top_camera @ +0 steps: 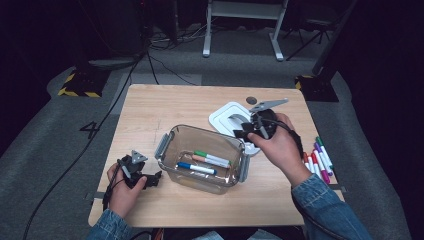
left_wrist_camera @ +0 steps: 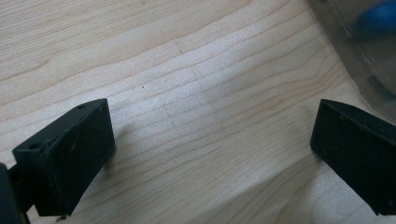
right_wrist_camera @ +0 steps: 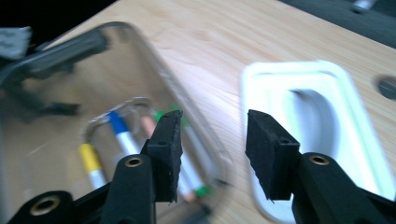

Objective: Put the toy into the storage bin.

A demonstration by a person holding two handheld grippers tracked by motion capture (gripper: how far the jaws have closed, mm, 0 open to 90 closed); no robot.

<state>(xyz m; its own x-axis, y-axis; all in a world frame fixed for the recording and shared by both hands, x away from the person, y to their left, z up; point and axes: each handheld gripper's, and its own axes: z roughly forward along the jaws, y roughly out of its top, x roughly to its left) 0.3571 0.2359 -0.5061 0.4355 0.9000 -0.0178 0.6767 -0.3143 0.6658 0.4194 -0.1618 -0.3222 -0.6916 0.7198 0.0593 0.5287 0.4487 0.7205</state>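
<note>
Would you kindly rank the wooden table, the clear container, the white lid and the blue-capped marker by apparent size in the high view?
1. Wooden table
2. Clear container
3. White lid, partly hidden by the right gripper, yet clearly smaller
4. Blue-capped marker

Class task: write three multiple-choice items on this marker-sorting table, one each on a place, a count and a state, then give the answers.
1. Where does the white lid lie? A on the container; B on the table right of the container; C on the floor.
2. How many markers lie loose at the table's right edge? A none; B one; C several.
3. The clear container is: A lidded; B open; C overturned.

Answers: B, the lid rests on wood beside the container; C, a cluster lies there; B, its top is uncovered with markers inside.
</note>
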